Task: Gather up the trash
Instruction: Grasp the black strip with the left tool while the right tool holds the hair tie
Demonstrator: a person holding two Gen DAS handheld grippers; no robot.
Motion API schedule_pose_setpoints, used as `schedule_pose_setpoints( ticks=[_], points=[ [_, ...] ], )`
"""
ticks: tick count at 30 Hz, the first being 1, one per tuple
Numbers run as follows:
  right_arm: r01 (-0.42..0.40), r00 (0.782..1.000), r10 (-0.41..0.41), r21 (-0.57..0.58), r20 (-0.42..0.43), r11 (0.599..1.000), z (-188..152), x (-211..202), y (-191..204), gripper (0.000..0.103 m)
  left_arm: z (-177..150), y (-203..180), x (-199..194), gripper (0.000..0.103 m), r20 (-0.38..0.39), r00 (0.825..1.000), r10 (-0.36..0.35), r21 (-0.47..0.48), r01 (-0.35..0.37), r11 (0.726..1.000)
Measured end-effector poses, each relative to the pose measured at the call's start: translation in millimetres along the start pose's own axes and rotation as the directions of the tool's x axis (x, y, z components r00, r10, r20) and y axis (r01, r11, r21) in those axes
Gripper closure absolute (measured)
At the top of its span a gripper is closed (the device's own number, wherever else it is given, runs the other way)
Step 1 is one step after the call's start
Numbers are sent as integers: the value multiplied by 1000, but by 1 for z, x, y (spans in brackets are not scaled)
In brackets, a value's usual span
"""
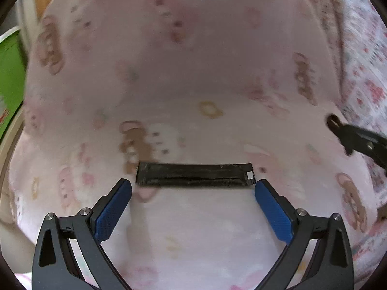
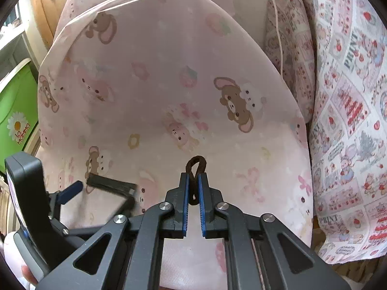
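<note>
A flat black stick wrapper [image 1: 194, 174] lies crosswise on the pink bear-print bedsheet [image 1: 193, 84]. My left gripper [image 1: 193, 184] is open, its blue pads just short of the wrapper's two ends, one on each side. In the right wrist view the wrapper [image 2: 110, 184] and the left gripper [image 2: 104, 194] show at the lower left. My right gripper [image 2: 193, 177] is shut on a dark brown hair tie [image 2: 195, 166], whose loop sticks out past the fingertips. The right gripper's tip with the hair tie [image 1: 333, 120] also shows at the right edge of the left wrist view.
A green box [image 2: 17, 111] with a daisy logo stands off the bed at the left. A strawberry-print quilt [image 2: 350, 120] is piled along the right side. A pillow [image 2: 290, 48] and a white cable [image 2: 278, 24] lie at the back right.
</note>
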State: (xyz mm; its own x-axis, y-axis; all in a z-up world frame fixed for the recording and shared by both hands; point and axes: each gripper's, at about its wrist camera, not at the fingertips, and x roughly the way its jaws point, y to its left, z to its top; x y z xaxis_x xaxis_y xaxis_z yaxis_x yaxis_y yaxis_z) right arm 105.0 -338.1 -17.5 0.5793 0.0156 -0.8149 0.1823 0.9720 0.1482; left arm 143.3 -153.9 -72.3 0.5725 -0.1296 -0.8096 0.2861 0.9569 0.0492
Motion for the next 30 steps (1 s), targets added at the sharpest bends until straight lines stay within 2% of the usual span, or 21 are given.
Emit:
schedule_pose_setpoints(
  ticks=[4, 8, 12, 15, 16, 17, 19, 20, 22, 27, 30],
  points=[
    [5, 1000, -5, -2, -5, 1000, -1, 0, -1, 95, 4, 28, 4, 6, -23, 999, 25, -81, -27, 996],
    [13, 1000, -13, -14, -3, 1000, -4, -1, 0, 95, 8, 46, 1, 7, -10, 992, 129, -88, -130, 988],
    [13, 1000, -13, -4, -8, 1000, -4, -2, -2, 95, 8, 65, -2, 11, -27, 992, 121, -168, -124, 978],
    [9, 1000, -9, 3, -12, 1000, -4, -2, -3, 95, 4, 83, -16, 14, 4, 977, 211, -258, -203, 945],
    [8, 1000, -8, 1, -14, 1000, -4, -1, -2, 95, 5, 87, -21, 14, 26, 980, 197, -281, -182, 942],
    [8, 1000, -8, -3, -15, 1000, -4, -1, -1, 95, 8, 90, -22, 14, 35, 987, 154, -300, -137, 944],
    [8, 1000, -8, -15, -17, 1000, -5, 1, 2, 95, 15, 97, -20, 14, 19, 1000, 13, -334, -6, 943],
    [9, 1000, -9, -25, -19, 1000, -5, 2, 4, 95, 18, 97, -17, 14, 11, 1000, -17, -346, 20, 938],
    [17, 1000, -17, -40, -20, 999, -7, 4, 8, 95, 22, 95, -15, 14, 4, 1000, -1, -354, 2, 935],
    [9, 999, -11, -45, -34, 999, -7, 7, 12, 95, 37, 67, 3, 14, -10, 999, 38, -291, -39, 956],
    [11, 1000, -13, -49, -28, 999, -6, 6, 14, 95, 39, 59, 18, 14, -47, 995, 91, -282, -101, 954]
  ],
)
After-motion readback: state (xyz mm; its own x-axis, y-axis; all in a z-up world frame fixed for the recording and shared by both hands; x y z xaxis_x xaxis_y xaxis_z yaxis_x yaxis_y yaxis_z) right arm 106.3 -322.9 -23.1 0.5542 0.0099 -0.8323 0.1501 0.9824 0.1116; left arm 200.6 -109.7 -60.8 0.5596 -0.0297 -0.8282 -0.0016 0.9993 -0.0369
